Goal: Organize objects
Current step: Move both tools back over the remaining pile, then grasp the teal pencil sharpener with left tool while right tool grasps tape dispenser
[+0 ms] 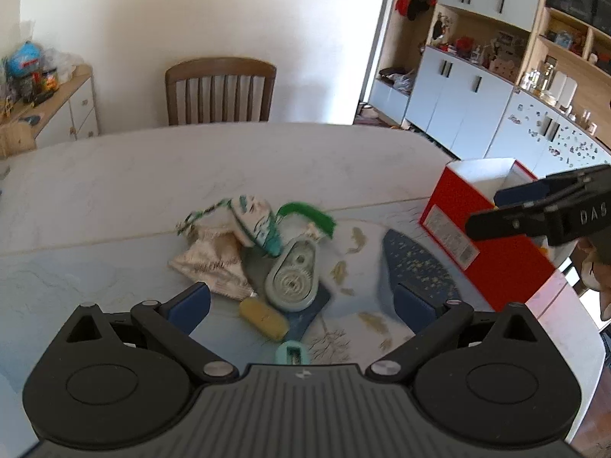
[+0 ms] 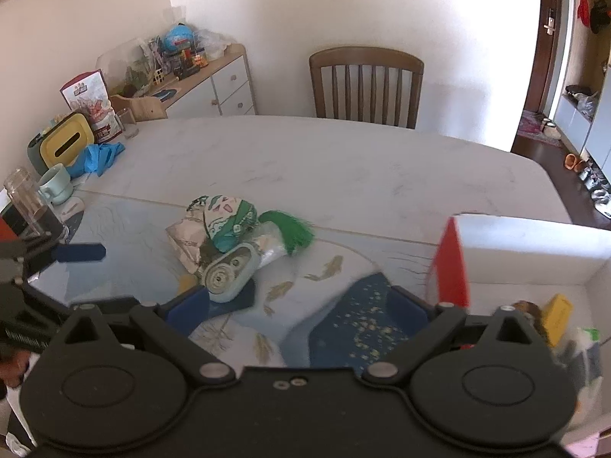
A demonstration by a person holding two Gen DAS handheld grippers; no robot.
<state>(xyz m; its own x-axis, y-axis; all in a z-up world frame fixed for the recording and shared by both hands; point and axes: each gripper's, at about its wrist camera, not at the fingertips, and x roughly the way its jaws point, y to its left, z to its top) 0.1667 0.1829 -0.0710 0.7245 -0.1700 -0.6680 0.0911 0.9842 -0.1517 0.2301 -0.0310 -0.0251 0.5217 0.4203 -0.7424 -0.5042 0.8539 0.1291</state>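
1. Nearest the lens, the left tool (image 1: 301, 305) is held spread wide, empty, above the pile.
2. At its 12 o'clock a rigid, light correction-tape dispenser (image 1: 292, 280) lies on the table (image 1: 191, 175); its narrow flanks are judged best gripped.
3. At 2 o'clock the red box (image 1: 458, 221) is seen; the right tool (image 2: 299, 303) is likewise parted and empty.

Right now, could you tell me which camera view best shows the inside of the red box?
The right wrist view: it looks past the red box wall onto its white interior, where a yellow item lies. The left wrist view shows mainly the red outer side and rim, with no contents visible.
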